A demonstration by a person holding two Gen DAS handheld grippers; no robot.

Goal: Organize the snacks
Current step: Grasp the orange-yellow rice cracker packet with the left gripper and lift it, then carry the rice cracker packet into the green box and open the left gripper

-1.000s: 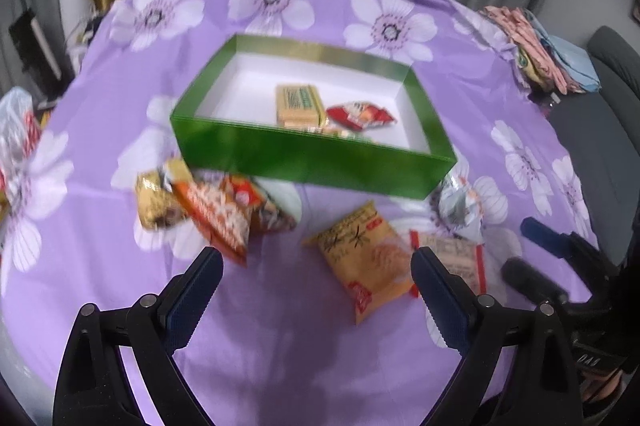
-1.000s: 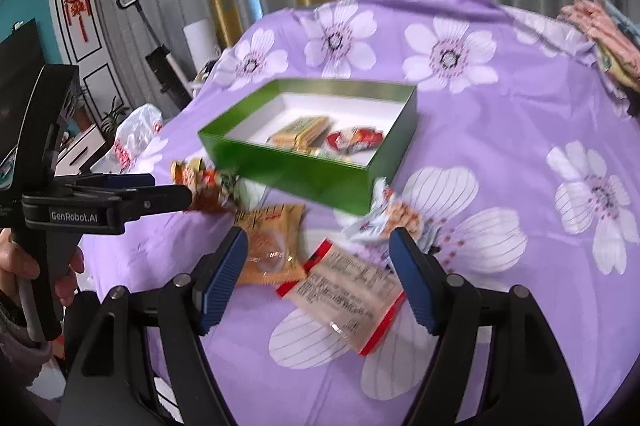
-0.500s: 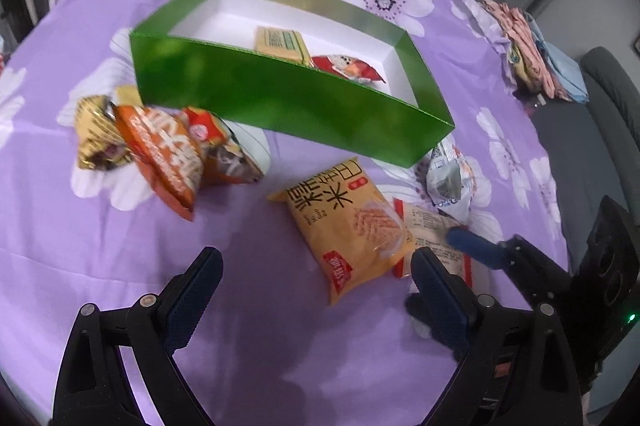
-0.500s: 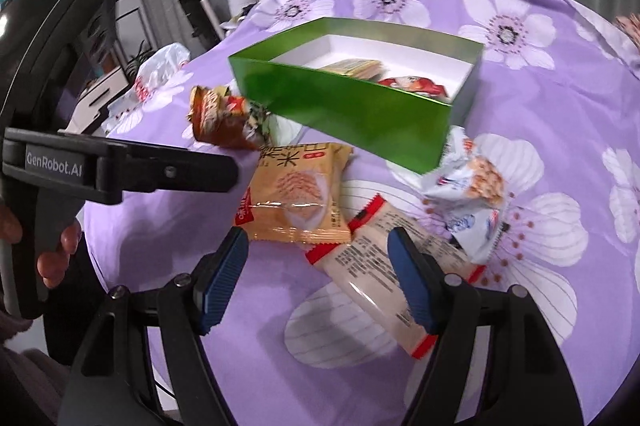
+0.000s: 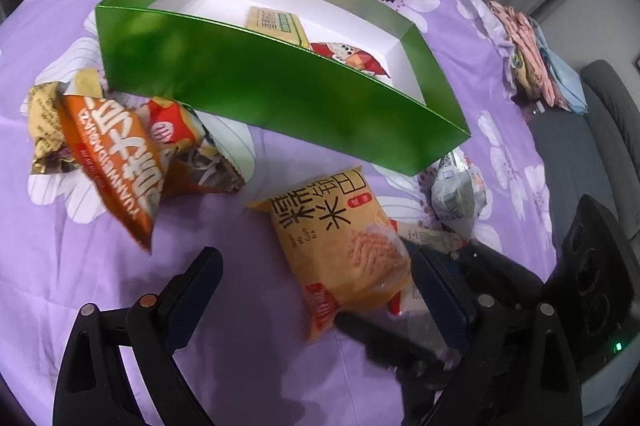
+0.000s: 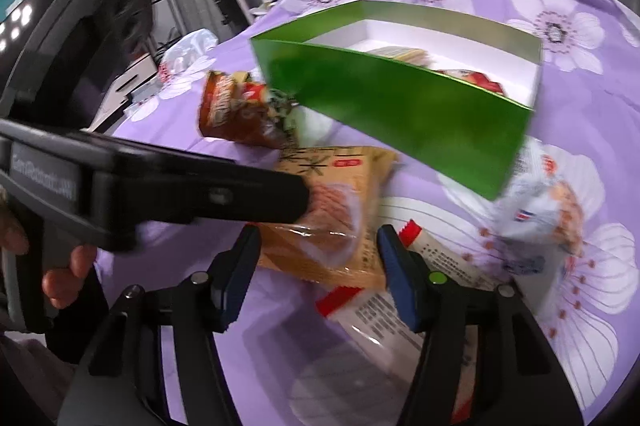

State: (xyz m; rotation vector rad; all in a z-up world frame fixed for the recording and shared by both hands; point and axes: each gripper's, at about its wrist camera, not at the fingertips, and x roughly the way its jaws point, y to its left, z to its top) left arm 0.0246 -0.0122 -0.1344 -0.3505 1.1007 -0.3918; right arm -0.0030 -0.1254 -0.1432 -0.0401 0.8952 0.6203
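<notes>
A green box (image 5: 280,98) with a white inside stood on the purple flowered tablecloth (image 5: 240,346). In it lay 2 snacks: a pale yellow-green packet (image 5: 276,24) toward the left and a red packet (image 5: 348,58) just right of it, both partly hidden behind the near wall.

Outside the box, at its left front corner, a gold wrapper (image 5: 44,130), an orange packet (image 5: 116,162) and a red and brown packet (image 5: 188,150) lay in a heap, touching each other. In front of the box lay a yellow rice cracker packet (image 5: 340,246). Its right edge overlapped a clear packet with red ends (image 6: 380,310), and a white and blue packet (image 5: 460,194) sat by the box's right front corner.

The left gripper (image 5: 316,290) stood wide with nothing between its fingers; the yellow packet lay just ahead of them, toward the right finger. The right gripper (image 6: 318,270) was closing, its fingers either side of the near edge of the yellow packet; with the blur, I could not tell whether the pads had touched it.

Compared with 1 second earlier, both grippers had dropped closer to the cloth, and the right gripper's fingers had gone from the clear packet to the yellow one.
</notes>
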